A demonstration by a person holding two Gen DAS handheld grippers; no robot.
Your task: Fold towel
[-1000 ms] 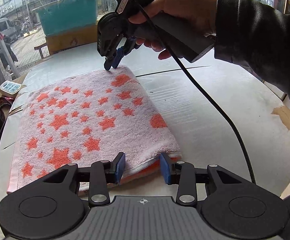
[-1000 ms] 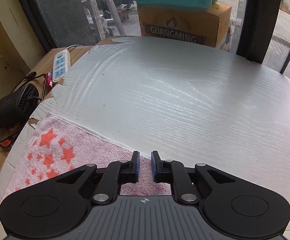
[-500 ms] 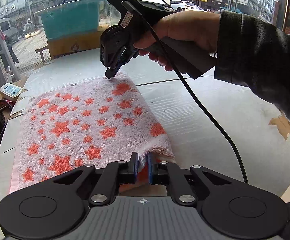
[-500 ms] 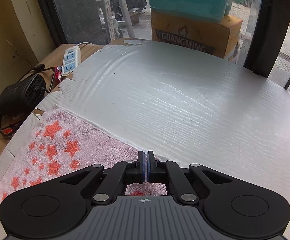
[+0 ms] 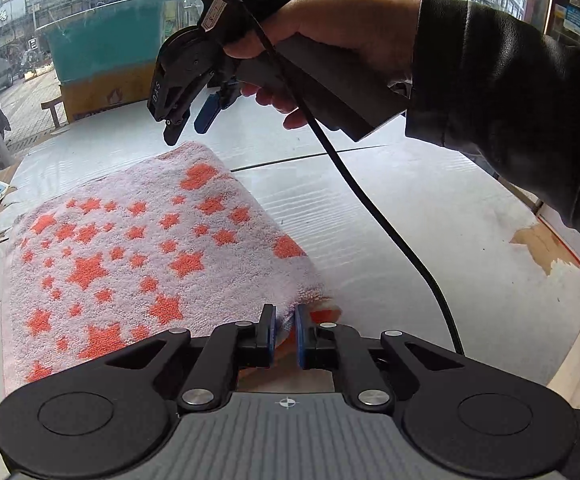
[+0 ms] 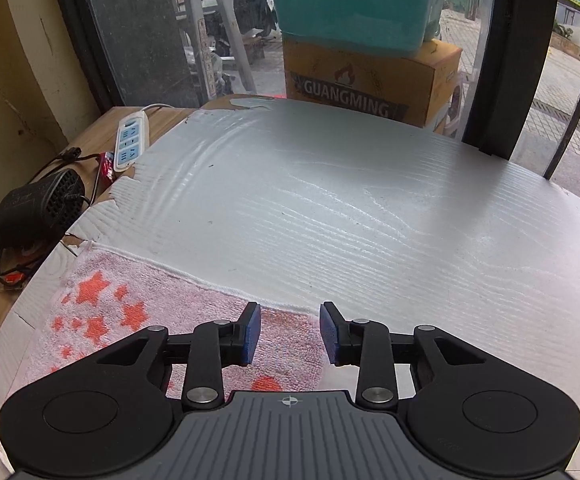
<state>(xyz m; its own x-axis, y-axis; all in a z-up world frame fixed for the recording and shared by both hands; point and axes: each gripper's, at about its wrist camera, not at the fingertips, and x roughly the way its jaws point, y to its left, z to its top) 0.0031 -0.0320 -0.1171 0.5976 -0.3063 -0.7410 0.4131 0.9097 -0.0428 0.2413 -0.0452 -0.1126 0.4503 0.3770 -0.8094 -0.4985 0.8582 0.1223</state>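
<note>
A pink towel [image 5: 130, 248] with orange stars lies folded on the white table [image 5: 430, 240]. My left gripper [image 5: 285, 334] is shut on the towel's near right corner, with cloth pinched between the blue pads. A hand in a dark sleeve holds my right gripper [image 5: 189, 128] just above the towel's far corner. Its jaws are opening and nothing is pressed between them. In the right wrist view the right gripper [image 6: 290, 332] hangs over that corner of the towel [image 6: 194, 320], and the cloth lies flat below the parted pads.
The right gripper's black cable [image 5: 370, 208] droops across the table right of the towel. A power strip [image 6: 130, 142] and a black device [image 6: 36, 208] sit at the table's left edge. A cardboard box [image 6: 370, 80] under a teal tub [image 6: 354, 4] stands behind.
My left gripper closed on the towel's near corner. My right gripper closed at the far corner, then opened and lifted a little off the cloth.
</note>
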